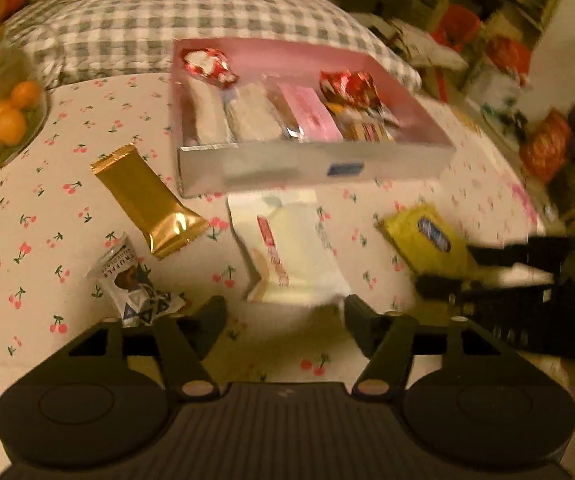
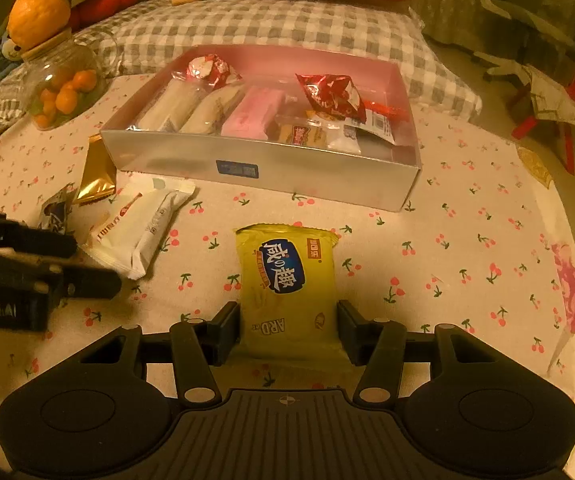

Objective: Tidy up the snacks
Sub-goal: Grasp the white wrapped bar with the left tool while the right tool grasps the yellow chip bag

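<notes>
Right wrist view only: right tongs [image 2: 287,326] straddle the near end of the yellow biscuit packet [image 2: 287,280], left finger touching its edge, right finger just off it, packet flat on the cherry-print surface [image 2: 467,208]. Left wrist view only: left tongs [image 1: 285,322] partly open, empty, just short of the white wafer packet [image 1: 287,248]; truffle candy [image 1: 131,280] and gold bar [image 1: 147,204] alongside. Silver box [image 2: 263,160] holds two white bars, a pink packet, red wrappers. Clear jar [image 2: 61,84] holds orange candies.
</notes>
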Available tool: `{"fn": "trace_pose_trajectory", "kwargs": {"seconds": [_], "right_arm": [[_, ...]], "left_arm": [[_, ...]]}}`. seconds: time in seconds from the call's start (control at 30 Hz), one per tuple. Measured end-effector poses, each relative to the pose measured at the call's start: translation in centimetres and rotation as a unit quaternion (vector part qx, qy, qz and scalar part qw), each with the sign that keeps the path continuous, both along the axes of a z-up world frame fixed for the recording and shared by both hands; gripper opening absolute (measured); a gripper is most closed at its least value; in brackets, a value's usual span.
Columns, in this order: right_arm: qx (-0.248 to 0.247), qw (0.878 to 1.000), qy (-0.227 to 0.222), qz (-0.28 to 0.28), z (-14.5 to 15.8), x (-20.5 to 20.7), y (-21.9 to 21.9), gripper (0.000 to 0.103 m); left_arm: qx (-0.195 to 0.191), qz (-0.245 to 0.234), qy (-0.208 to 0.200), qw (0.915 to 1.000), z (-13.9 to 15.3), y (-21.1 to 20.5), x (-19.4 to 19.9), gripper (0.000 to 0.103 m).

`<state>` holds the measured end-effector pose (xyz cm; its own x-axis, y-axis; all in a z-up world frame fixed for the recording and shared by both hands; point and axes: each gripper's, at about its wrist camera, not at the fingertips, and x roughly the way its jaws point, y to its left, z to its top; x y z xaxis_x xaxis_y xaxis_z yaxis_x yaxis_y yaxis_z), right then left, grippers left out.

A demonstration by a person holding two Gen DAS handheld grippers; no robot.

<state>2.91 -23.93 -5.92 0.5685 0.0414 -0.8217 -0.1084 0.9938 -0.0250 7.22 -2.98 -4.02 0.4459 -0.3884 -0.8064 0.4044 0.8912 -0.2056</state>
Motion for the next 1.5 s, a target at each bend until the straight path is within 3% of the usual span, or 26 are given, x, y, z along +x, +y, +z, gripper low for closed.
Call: {"fn": "trace_pose_trajectory", "kwargs": {"seconds": [0.13, 0.23, 0.53, 0.77, 1.0, 1.37, 1.5], "right_arm": [[0.009, 1.0, -0.012, 0.003, 0.1, -0.1, -0.5, 0.054], [0.007, 0.999, -0.031, 0.01, 0.1, -0.3, -0.7, 0.064], [0.005, 0.999, -0.039, 0.022, -0.8, 0.2, -1.4, 0.07], [0.003, 0.999, -0.04, 0.02, -0.9, 0.3, -1.2, 0.072], [-0.003, 0.999, -0.041, 0.023, -0.7, 0.3, -0.8, 0.07], [-0.009, 0.999, -0.038, 0.038, -0.5, 0.4, 0.3, 0.052], [-0.011, 0.999, -0.037, 0.039, -0.5, 0.4, 0.3, 0.05]], "left_arm": [[-0.019, 0.031, -0.004, 0.9993, 0.2, -0.5, 0.7, 0.07], [-0.014, 0.034, -0.017, 0.9992, -0.1, -1.5, 1.0, 0.07], [0.031, 0.031, -0.046, 0.998, -1.2, -3.2, 0.8, 0.069], [0.048, 0.032, -0.059, 0.9966, -1.3, -3.5, 0.4, 0.062], [0.046, 0.042, -0.06, 0.9963, -1.1, -3.1, 0.2, 0.05], [0.038, 0.042, -0.059, 0.9967, -0.8, -2.8, 0.0, 0.045], [0.039, 0.038, -0.06, 0.9967, -0.7, -2.7, -0.1, 0.044]]}}
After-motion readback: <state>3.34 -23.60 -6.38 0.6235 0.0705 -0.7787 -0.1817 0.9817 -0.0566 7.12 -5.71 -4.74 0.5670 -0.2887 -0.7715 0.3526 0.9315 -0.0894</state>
